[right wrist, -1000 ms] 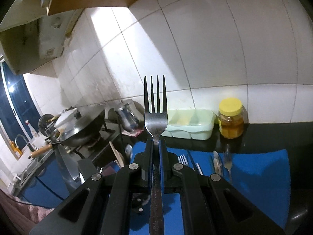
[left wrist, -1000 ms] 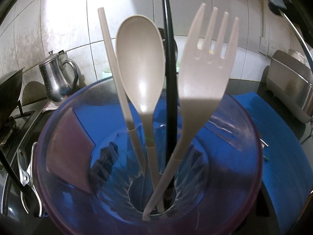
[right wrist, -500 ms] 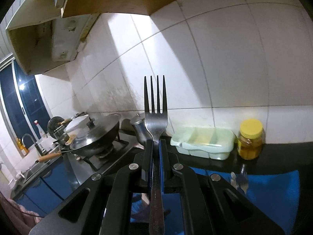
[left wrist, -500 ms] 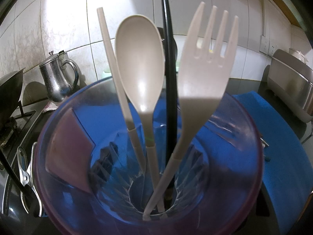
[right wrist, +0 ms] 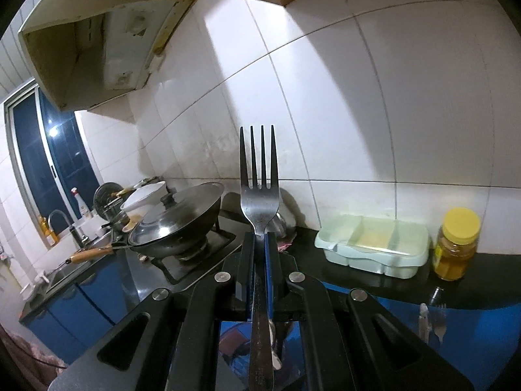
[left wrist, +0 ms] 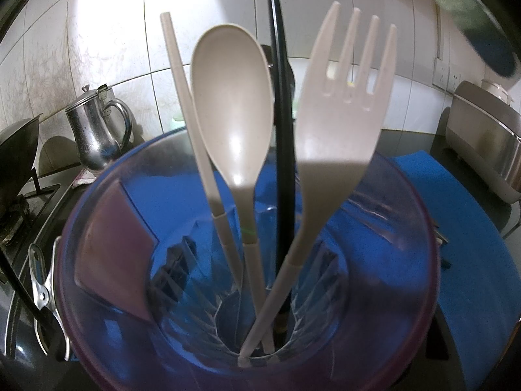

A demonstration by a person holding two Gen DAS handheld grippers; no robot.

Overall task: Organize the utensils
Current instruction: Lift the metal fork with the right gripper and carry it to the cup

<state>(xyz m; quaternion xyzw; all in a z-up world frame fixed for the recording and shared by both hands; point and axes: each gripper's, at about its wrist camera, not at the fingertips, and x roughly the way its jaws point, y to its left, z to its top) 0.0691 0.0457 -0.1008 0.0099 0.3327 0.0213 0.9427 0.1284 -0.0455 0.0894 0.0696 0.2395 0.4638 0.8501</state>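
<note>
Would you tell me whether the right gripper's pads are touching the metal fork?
Touching: the right wrist view shows the right gripper shut on the metal fork, pads pressing both sides of its neck.

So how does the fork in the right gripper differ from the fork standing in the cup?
The metal fork is shiny steel with long narrow tines; the plastic fork is matte beige with short blunt tines. The metal fork is clamped in the right gripper; the plastic fork leans loose in the cup. Both have four tines, pointing up.

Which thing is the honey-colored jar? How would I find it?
Look along the white tiled wall to the black counter. Right of the pale green divided box stands the jar. Only it has a bright yellow lid and amber contents.
</note>
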